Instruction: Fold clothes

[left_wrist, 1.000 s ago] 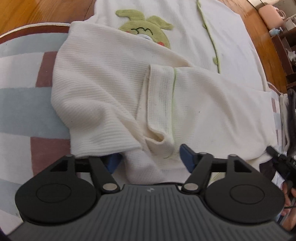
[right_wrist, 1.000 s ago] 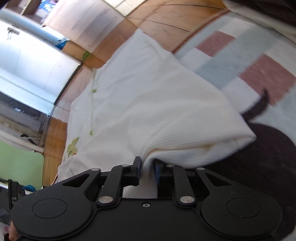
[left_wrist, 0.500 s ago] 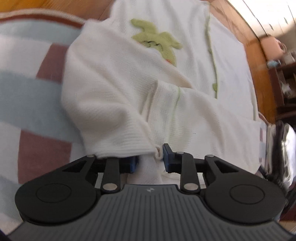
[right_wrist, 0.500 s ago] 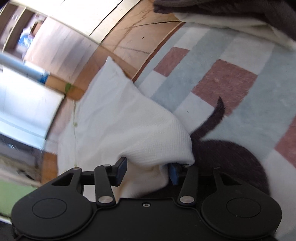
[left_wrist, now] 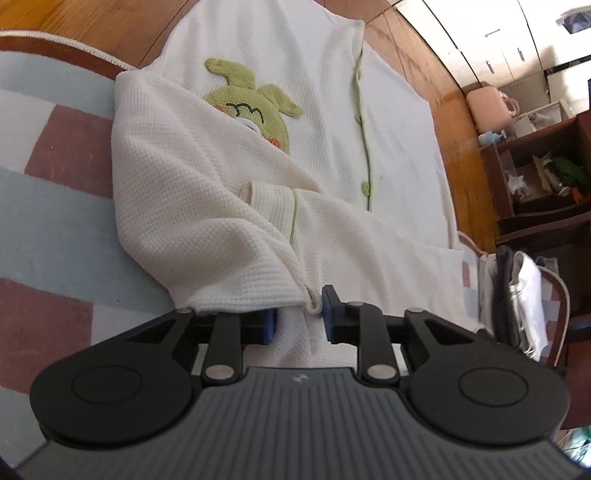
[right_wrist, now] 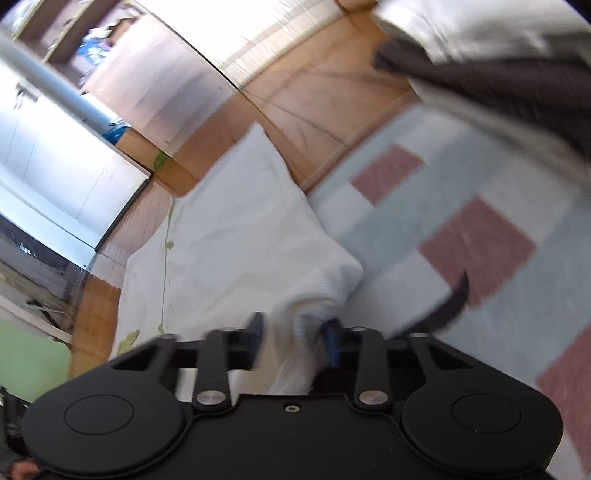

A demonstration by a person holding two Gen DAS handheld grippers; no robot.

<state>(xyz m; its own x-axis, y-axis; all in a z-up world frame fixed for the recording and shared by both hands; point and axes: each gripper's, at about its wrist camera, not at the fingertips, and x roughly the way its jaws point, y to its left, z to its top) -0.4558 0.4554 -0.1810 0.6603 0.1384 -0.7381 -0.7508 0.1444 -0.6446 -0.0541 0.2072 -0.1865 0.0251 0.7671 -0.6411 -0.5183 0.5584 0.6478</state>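
Cream waffle-knit cotton fills both my views: a buttoned top (left_wrist: pixel 325 122) lies flat, partly on the checked rug (left_wrist: pixel 55 206) and partly on the wooden floor (left_wrist: pixel 74 18). Its long axis runs straight away from my left claw (left_wrist: pixel 298 320), along the green button placket (left_wrist: pixel 364 147), with the far end out on the boards. The green knitted animal patch (left_wrist: pixel 255 107) sits ahead and a little left of that claw, its ears pointing away from me. Both sleeves are folded in across the body, and the green-trimmed cuff (left_wrist: pixel 273 206) lies just ahead of the claw.

My left claw stands narrowly parted, its jaws having just eased open a little. A bunched fold of the near hem lies between the blue pads (left_wrist: pixel 328 314); the cloth touches them, but I cannot tell whether they are pressing on it.

My right claw (right_wrist: pixel 293 334) has just been opening and now stands about halfway apart. The folded corner of the top (right_wrist: pixel 321 280) droops loosely between its fingers, in a blurred view. Ahead and right of it is the rug's dark figure (right_wrist: pixel 450 306); farther off, a stack of folded clothes (right_wrist: pixel 480 59).
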